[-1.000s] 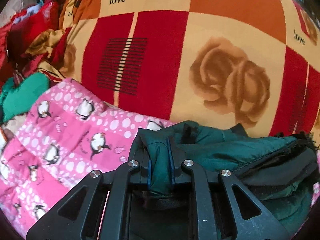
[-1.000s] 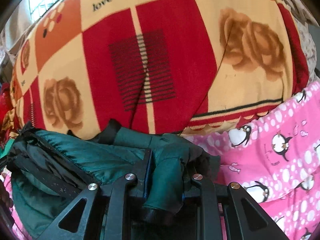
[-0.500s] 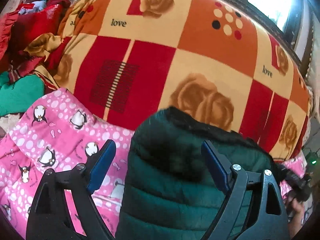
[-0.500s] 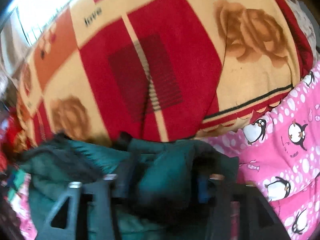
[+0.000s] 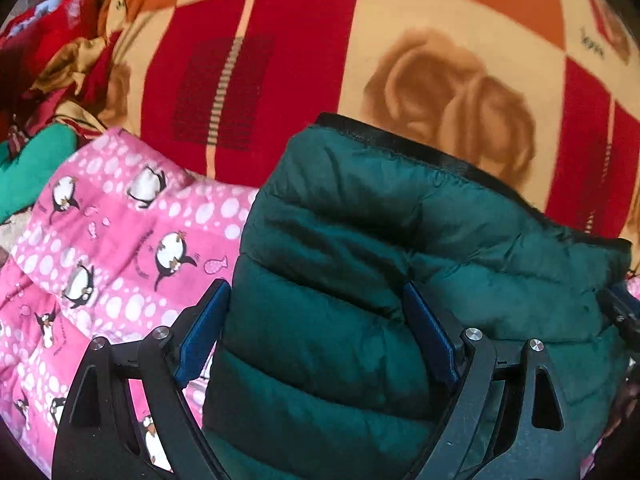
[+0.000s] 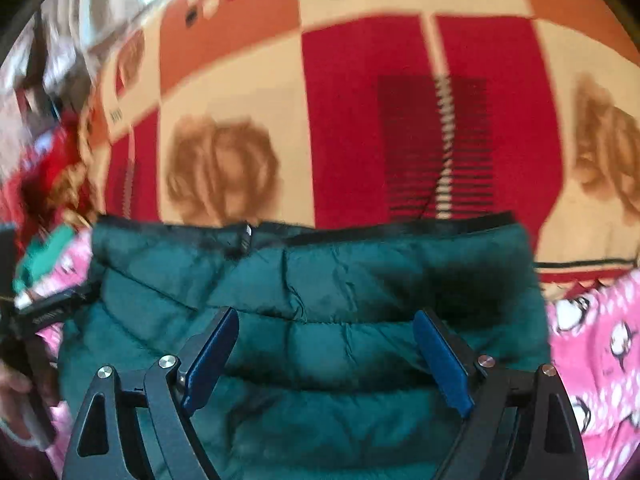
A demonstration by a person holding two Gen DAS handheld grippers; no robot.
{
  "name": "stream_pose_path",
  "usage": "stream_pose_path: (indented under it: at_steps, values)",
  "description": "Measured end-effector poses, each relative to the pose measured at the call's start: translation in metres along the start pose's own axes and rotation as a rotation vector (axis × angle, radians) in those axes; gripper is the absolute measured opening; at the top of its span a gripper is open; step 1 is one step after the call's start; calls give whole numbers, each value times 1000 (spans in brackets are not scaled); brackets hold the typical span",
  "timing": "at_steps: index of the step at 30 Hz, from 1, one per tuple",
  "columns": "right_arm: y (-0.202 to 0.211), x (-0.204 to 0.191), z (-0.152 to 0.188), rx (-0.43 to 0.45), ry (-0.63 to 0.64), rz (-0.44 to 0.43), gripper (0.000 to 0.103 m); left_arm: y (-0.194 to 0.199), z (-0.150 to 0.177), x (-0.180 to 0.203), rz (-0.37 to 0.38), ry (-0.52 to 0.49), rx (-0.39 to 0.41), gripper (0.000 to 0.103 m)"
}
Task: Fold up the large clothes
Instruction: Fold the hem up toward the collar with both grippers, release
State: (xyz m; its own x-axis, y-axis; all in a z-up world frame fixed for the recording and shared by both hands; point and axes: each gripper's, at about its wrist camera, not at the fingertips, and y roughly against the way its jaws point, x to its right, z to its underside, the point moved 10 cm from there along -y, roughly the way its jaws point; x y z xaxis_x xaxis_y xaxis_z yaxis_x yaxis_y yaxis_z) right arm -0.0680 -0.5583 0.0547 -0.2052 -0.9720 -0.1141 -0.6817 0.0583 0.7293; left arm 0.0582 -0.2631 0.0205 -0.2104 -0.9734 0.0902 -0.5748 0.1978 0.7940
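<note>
Left wrist: left gripper point(image 5: 316, 334) has just been opening, fingers point(image 5: 202, 334) now spread wide. Jacket point(image 5: 400, 280) sits between them but the pads aren't squeezing it, so it reads as released. Jacket lies folded on the bed, over the pink quilt point(image 5: 112, 240) and the front edge of the blanket point(image 5: 304, 60). Dark green quilted shell, puffy horizontal channels, slick nylon look, black trim along the far edge. Quilt: soft pink fleece, penguin print. Blanket: plush, red/orange/cream checks, rose motifs.

Right wrist: blurred. Right gripper point(image 6: 326, 360) also just been opening, fingers point(image 6: 210, 362) apart, jacket point(image 6: 320, 300) under and between them, not pinched. Zipper pull visible at the far trim. Other gripper's body at left edge.

Judgement: fold just laid down, release step. Next: lift clear without snagging the shell, then re-grip an edge for another fold or press flat; puffy fill will likely spring back.
</note>
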Motion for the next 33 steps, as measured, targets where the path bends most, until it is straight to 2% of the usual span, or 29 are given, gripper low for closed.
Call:
stream_pose_path:
  at_steps: [4, 10, 14, 17, 19, 22, 26, 29, 33]
  values:
    - [-46, 9, 8, -88, -29, 23, 88, -14, -1, -1, 13, 28, -5, 89]
    - [-70, 17, 16, -107, -46, 65, 88, -17, 0, 2, -4, 18, 4, 90]
    - [-58, 14, 11, -93, -65, 43, 88, -3, -3, 3, -13, -5, 15, 89]
    - [-32, 19, 6, -47, -105, 12, 88, 10, -11, 4, -24, -33, 58, 89]
    - [-17, 26, 4, -23, -114, 12, 88, 16, -15, 6, -26, -40, 80, 89]
    - [-9, 39, 2, -10, -118, 40, 88, 10, -17, 8, -20, -39, 59, 89]
    - [-11, 67, 11, -12, -178, 78, 88, -8, -13, 10, -19, -42, 10, 89]
    - [-26, 78, 19, -29, -222, 74, 88, -16, -12, 12, -13, -37, 14, 89]
    - [-42, 83, 24, -28, -224, 120, 88, -22, -10, 15, -26, -47, 18, 90]
